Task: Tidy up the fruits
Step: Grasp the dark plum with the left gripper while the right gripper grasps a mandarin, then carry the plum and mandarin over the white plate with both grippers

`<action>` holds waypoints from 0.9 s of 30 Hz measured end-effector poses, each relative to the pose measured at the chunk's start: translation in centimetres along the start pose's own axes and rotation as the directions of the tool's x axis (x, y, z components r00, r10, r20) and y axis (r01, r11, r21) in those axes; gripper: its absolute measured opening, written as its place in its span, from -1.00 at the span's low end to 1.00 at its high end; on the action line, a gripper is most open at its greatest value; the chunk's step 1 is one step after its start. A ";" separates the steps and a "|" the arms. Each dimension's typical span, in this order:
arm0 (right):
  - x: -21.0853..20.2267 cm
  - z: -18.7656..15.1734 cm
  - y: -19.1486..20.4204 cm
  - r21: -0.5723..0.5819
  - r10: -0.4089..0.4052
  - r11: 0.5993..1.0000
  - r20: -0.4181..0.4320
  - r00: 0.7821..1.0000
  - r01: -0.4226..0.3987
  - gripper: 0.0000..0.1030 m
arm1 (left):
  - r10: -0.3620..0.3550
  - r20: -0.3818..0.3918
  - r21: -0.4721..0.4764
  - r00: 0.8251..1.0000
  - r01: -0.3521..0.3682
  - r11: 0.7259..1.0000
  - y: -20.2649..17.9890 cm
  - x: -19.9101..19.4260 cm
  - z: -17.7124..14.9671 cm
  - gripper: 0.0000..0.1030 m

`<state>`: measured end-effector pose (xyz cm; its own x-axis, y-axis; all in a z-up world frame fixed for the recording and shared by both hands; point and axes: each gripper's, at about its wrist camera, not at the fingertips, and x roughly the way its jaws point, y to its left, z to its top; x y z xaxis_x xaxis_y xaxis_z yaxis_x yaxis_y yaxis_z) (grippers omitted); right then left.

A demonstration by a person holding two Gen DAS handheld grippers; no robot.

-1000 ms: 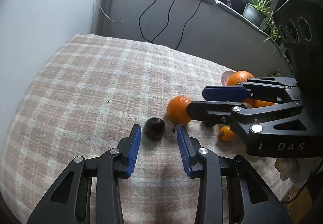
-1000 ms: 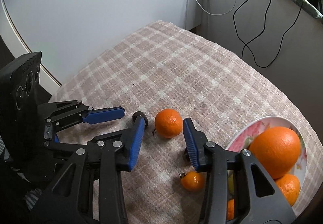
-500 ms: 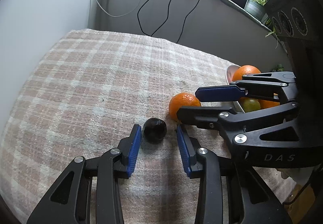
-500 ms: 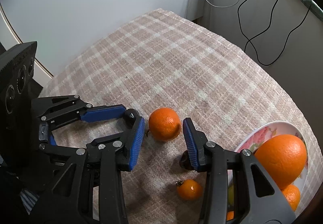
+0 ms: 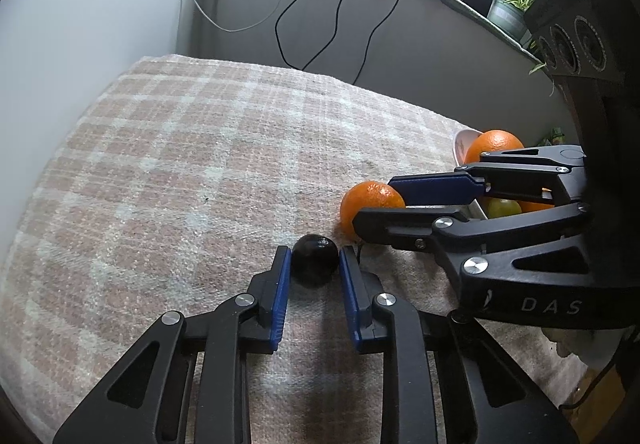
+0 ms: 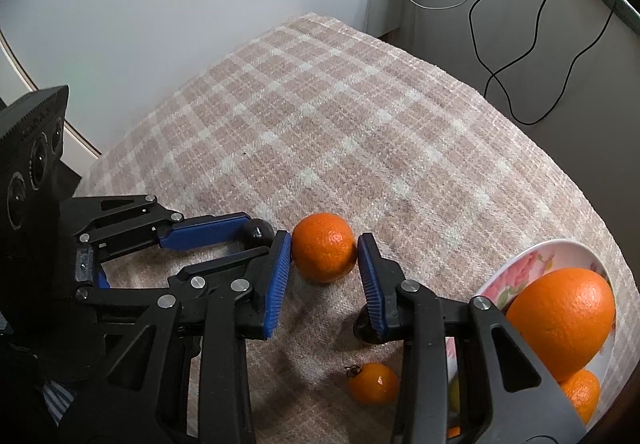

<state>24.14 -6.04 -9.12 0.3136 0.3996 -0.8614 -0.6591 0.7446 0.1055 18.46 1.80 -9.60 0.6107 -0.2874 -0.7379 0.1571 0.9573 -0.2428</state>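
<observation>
Plum [image 5: 314, 259] between closing left tongs [image 5: 312, 264]; right tongs [image 6: 324, 256] bracket orange [image 6: 324, 247], unclamped.

On the cloth-covered table [image 6: 360, 148], a mandarin [image 6: 325, 247] sits between the right gripper's [image 6: 323, 248] fingers, with a plum [image 5: 315, 259] just left of it between the left gripper's [image 5: 312, 264] fingers. A bowl [image 6: 532, 262] of fruit stands at the table's right edge, a small fruit [image 6: 374, 383] on the cloth beside it.

White letters "DAS" stand on the right claw [image 5: 380, 204] body.
</observation>
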 end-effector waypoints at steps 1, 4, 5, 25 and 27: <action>-0.2 0.0 -0.1 0.004 0.002 1.000 0.006 1.000 -0.002 -0.31 | 0.001 0.000 -0.001 1.000 -0.001 1.000 0.0 0.0 0.0 -0.57; -0.8 0.0 -0.3 0.014 0.006 1.000 0.018 1.000 -0.006 -0.31 | 0.000 0.006 -0.004 1.000 0.000 1.000 0.0 -0.2 -0.2 -0.57; -1.1 -0.1 -0.3 0.018 0.007 1.000 0.022 1.000 -0.007 -0.31 | -0.001 0.008 -0.004 1.000 0.001 1.000 0.0 -0.3 -0.3 -0.57; -7.6 -1.6 -1.0 0.048 0.014 0.999 0.139 0.990 -0.021 -0.31 | -0.030 0.091 0.011 0.995 0.029 1.000 -2.6 -5.0 -0.5 -0.57; -8.6 -2.1 -1.6 0.057 0.010 0.998 0.153 0.988 -0.019 -0.31 | -0.039 0.098 0.021 0.994 0.037 0.999 -3.3 -5.4 -0.4 -0.57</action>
<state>21.08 -11.74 -2.92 0.4077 0.4842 -0.7742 -0.6247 0.7663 0.1503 14.36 0.13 -5.08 0.6775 -0.3200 -0.6622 0.1963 0.9464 -0.2565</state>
